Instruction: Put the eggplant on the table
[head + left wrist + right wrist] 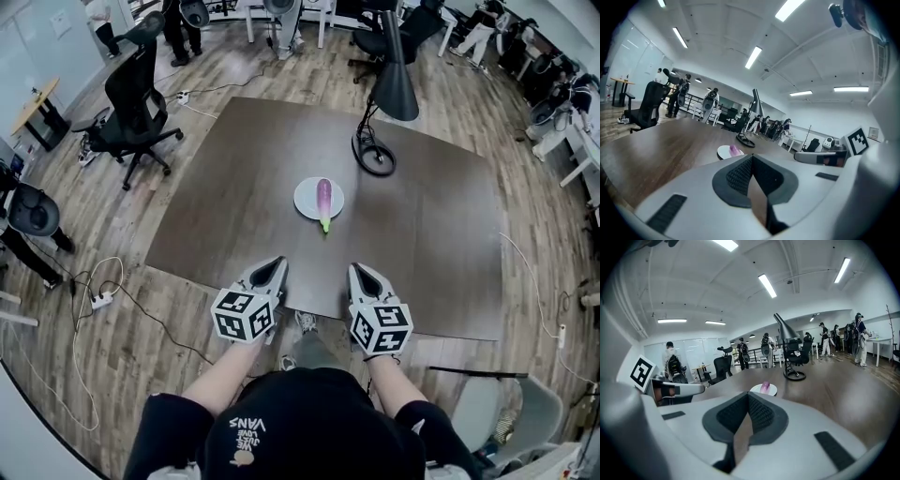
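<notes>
One purple eggplant (323, 201) lies on a white plate (305, 199) in the middle of the brown table (234, 216). At the table's near edge, well apart from the plate, the left gripper (275, 270) and the right gripper (361, 273) each have their jaws pressed together, holding nothing.

Left tongs (277, 265) and right tongs (357, 272) closed, empty, side by side.

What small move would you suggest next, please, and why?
Probably open the right tongs and ease them forward toward the eggplant. It lies on the white plate, while these and the left tongs are shut and empty, back near the table edge nearest the person.
</notes>
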Tool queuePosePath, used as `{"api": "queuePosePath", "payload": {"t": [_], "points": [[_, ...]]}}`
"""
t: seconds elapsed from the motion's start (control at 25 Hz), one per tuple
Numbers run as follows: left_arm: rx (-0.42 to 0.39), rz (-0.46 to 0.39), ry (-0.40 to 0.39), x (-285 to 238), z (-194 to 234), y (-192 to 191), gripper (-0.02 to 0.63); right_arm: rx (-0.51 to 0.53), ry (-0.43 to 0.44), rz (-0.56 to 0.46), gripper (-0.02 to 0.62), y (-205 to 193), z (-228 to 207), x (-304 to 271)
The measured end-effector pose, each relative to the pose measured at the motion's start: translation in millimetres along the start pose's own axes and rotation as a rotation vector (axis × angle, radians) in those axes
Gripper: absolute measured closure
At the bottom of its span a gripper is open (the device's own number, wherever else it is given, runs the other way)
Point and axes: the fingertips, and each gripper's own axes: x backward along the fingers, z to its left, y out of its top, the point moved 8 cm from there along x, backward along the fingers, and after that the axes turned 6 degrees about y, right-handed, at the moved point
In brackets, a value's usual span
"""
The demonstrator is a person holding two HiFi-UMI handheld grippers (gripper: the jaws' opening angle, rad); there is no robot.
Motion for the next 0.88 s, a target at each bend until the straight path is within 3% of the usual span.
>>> {"api": "queuePosePath", "payload": {"t": [0.88], "points": [[0.015,-0.037,-0.006,15,-7,-1,0.595,0.022,0.004,-0.015,0.577,0,9,10]]}}
